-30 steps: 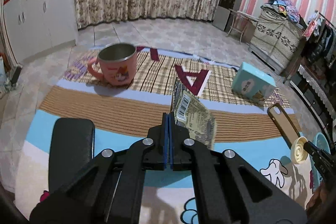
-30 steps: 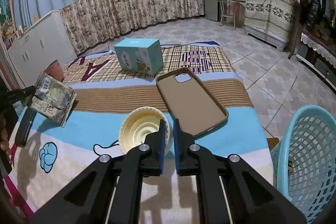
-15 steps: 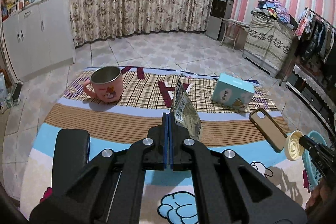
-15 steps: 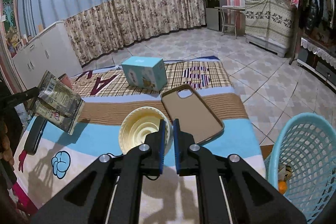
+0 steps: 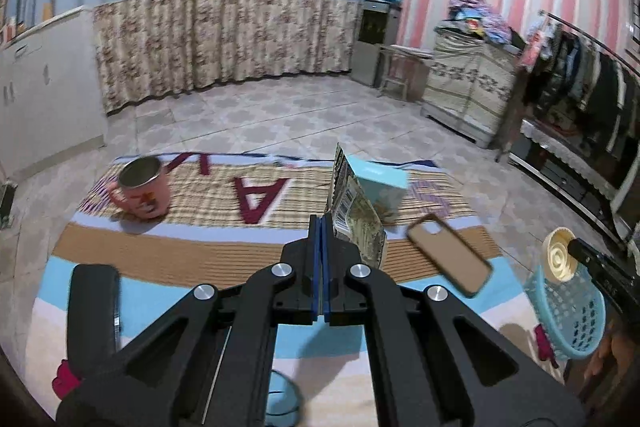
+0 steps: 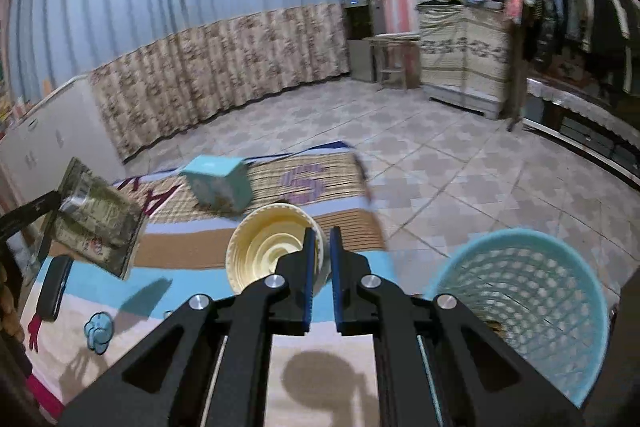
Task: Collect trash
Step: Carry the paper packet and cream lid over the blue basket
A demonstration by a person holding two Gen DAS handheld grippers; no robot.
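Holding a crumpled snack wrapper (image 5: 356, 223) in my left tool (image 5: 322, 223), I have its blue pads pressed flat together on the wrapper's near edge, so the packet stands up on edge above the patterned cloth of the bench (image 5: 224, 259). From the right wrist view the same wrapper (image 6: 96, 223) hangs in the air at the far left, clear of the cloth, with its shadow below it.

My right tool (image 6: 320, 239) is clamped narrow on the rim of a cream paper cup (image 6: 272, 247); 1 pad sits inside the cup's mouth and the other outside its wall. The cup's open mouth faces the camera. In the left wrist view that cup (image 5: 558, 259) shows at the right edge, just above the light blue mesh basket (image 5: 568, 311).

The basket (image 6: 528, 307) stands on the tiled floor beside the bench's right edge, just to the right of my right tool and lower than the cup. Some scraps lie at its bottom, too blurred to name.

On the cloth lie a pink mug (image 5: 142, 193) at the far left, a teal box (image 5: 380, 187) behind the wrapper, a brown phone case (image 5: 448, 259) near the right edge, and a black object (image 5: 94, 311) at the near left.
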